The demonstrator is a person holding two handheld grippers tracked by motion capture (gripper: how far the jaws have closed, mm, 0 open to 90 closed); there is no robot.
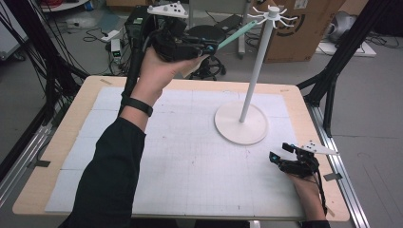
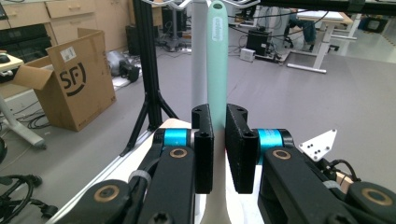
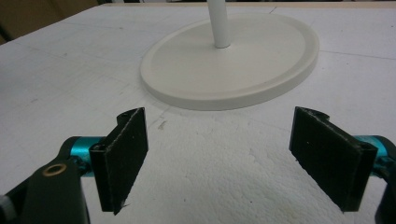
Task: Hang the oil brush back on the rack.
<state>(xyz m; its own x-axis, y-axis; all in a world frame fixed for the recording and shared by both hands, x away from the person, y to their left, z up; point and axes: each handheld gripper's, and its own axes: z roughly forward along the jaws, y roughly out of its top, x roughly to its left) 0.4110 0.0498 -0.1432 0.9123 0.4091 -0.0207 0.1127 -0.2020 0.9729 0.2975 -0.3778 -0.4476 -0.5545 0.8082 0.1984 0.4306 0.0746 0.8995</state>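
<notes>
One mint-green utensil handle (image 2: pixel 217 60), clamped between the closed jaws of the left gripper (image 2: pixel 218 149), held high above the far edge of the table (image 1: pixel 71 123) with its free end just beside the hooked crown (image 1: pixel 273 14) of a white hanging stand (image 1: pixel 256 66); whether handle and hooks touch cannot be told. One right gripper (image 3: pixel 219 158), jaws spread wide and holding nothing, low over the white mat (image 3: pixel 210 186) near the stand's round base (image 3: pixel 261 74).

Left tongs (image 1: pixel 209 46) raised, clamped, right tongs (image 1: pixel 280 153) low, agape
</notes>
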